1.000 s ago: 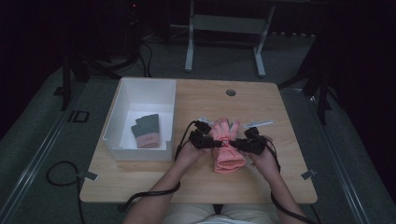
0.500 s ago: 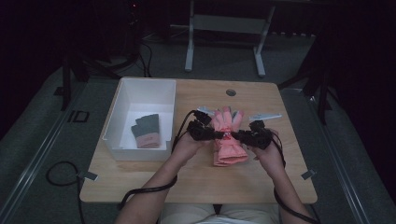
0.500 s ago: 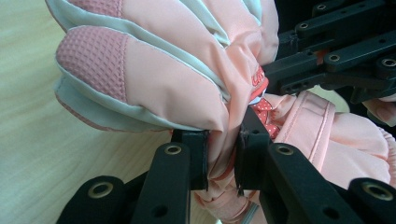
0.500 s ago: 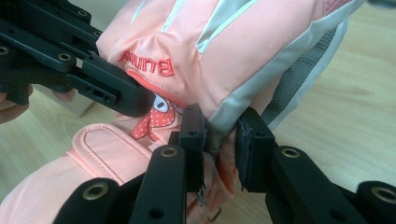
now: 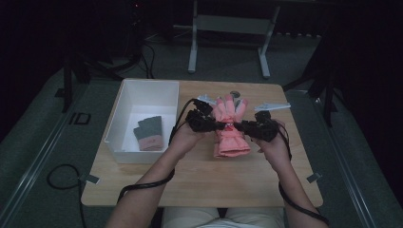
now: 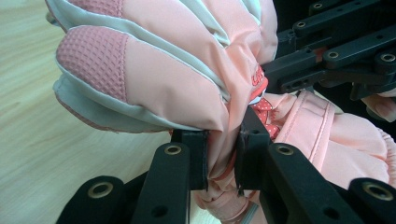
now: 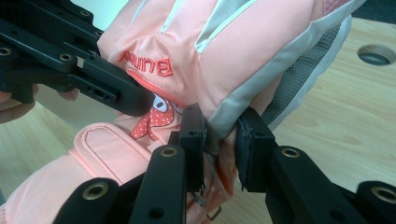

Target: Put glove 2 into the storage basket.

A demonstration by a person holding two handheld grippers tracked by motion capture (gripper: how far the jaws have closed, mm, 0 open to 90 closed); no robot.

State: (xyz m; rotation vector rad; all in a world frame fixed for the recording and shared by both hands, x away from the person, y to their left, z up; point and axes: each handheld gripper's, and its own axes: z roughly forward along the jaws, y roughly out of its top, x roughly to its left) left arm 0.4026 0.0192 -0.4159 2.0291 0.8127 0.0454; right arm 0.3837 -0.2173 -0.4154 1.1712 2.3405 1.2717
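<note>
Two bare forearms reach in from the table's near edge and converge toward its middle, each hand wrapped around a black two-jaw gripper. The left gripper (image 5: 215, 125) points inward toward the right, its jaws clamped on a fold of the pink glove (image 5: 229, 133) at the wrist seam, as the left gripper view shows with both pads pressed into the fabric. The right gripper (image 5: 241, 126) faces it from the opposite side, jaws likewise pinching the glove's edge. The two grippers sit nearly tip to tip, held level above the tabletop. Black cables trail back along both forearms toward the person's lap.
</note>
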